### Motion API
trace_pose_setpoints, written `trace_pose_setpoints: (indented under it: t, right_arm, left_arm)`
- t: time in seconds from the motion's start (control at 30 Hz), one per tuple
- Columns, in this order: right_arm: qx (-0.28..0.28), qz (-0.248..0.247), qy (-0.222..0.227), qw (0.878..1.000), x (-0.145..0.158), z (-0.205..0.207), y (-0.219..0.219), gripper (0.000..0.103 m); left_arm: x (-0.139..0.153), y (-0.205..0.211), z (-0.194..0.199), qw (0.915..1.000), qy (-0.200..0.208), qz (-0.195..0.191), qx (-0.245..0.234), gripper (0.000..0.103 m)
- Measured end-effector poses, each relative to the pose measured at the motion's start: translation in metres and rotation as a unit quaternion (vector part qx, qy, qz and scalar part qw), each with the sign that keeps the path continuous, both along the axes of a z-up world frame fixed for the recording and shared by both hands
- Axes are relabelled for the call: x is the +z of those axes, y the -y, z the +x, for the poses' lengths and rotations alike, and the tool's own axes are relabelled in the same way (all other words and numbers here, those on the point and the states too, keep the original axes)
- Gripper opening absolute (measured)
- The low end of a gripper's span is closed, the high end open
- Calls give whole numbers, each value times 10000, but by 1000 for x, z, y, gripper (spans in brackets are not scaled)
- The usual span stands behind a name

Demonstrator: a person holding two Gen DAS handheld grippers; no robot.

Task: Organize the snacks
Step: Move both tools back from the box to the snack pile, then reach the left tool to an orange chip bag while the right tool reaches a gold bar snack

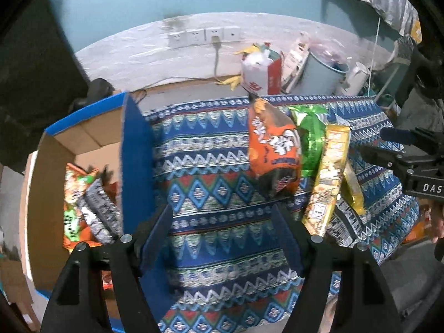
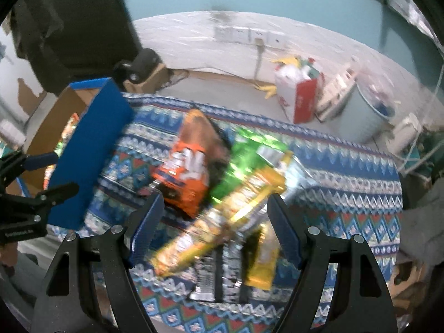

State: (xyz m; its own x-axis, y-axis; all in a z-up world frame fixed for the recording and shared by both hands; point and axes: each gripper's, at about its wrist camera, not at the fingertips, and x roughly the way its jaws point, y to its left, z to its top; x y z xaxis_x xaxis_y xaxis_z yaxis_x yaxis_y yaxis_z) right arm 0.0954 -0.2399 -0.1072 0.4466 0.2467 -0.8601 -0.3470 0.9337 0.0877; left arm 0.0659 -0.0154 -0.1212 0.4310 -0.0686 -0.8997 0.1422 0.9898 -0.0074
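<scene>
Several snack packs lie in a pile on the patterned tablecloth (image 1: 211, 166): an orange pack (image 1: 273, 149), a green pack (image 1: 310, 138), a long yellow pack (image 1: 330, 177) and a silver-black pack (image 1: 344, 227). My left gripper (image 1: 222, 236) is open over bare cloth, left of the pile and just right of the box's blue wall (image 1: 136, 161). The cardboard box (image 1: 50, 194) holds an orange-green pack (image 1: 75, 194) and a silver-black pack (image 1: 100, 211). My right gripper (image 2: 215, 224) is open above the pile, with the long yellow pack (image 2: 222, 216) lying below between its fingers, untouched.
Behind the table, on the floor, stand a white-and-red bag (image 1: 260, 72) and a pale blue bucket (image 1: 322, 75). A cable hangs from the wall sockets (image 1: 205, 36). The right gripper's body (image 1: 410, 149) reaches in at the right edge. The table's front edge is close below.
</scene>
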Motion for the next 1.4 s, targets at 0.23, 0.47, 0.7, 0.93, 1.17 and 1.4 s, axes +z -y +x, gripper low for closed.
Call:
trace_pose_setpoints:
  t: [0.23, 0.47, 0.7, 0.93, 1.17, 1.4]
  right_arm:
    - [-407, -61, -305, 9987, -32, 5, 43, 77]
    - [-552, -94, -724, 9958, -70, 10, 62, 77]
    - [-545, -142, -1010, 9933, -102, 15, 66, 77]
    - [-641, -207, -1070, 9920, -123, 21, 63, 67]
    - [-899, -391, -932, 9908, -129, 29, 73, 33]
    - [-1350, -595, -827, 9856, -124, 31, 105, 32]
  left_arm:
    - [-16, 23, 21, 9997, -215, -99, -4, 75]
    - [-36, 39, 41, 9989, -455, -134, 43, 76]
    - [-48, 51, 62, 9975, -625, -289, 125, 81]
    - [-57, 61, 88, 9952, -770, -519, 315, 81]
    - [-70, 74, 112, 9947, -856, -451, 346, 81]
    - [-92, 77, 122, 9923, -1130, -379, 341, 81]
